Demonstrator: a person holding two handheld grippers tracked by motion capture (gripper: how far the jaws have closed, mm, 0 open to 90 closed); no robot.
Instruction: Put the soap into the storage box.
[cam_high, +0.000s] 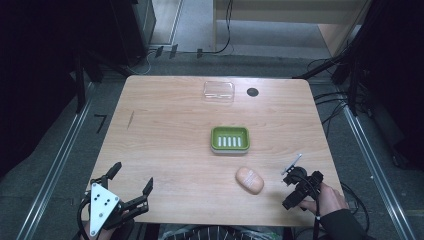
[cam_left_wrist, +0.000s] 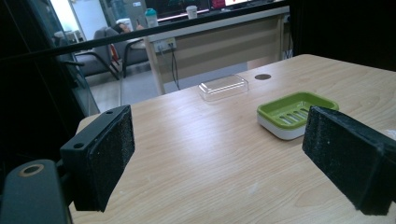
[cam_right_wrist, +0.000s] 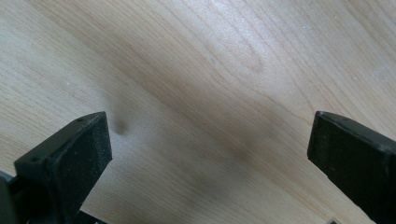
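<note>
While both tools wait at the near edge of the light wooden table, the risks lie ahead. Nearest the camera, the left gripper hovers at the near left corner, its black foam-padded jaws spread wide and holding nothing; in the left gripper view they frame bare wood. At the near right, the right gripper, held in the person's hand, points down at the tabletop, and in the right gripper view its jaws stand wide apart, empty, touching nothing.

Just left of it lies the smooth peach-coloured oval bar of soap, apart from both tools. Judged from here, the rounded bar could squirt sideways if the pads close off-centre, or skid toward the near edge if a jaw nudges it first.

Beyond the soap sits the green slotted plastic soap dish on its white base, near mid-table; it looks light, so a careless placement might push it along. Farthest off, near the far edge, rest the clear plastic lid and a small black round grommet.
</note>
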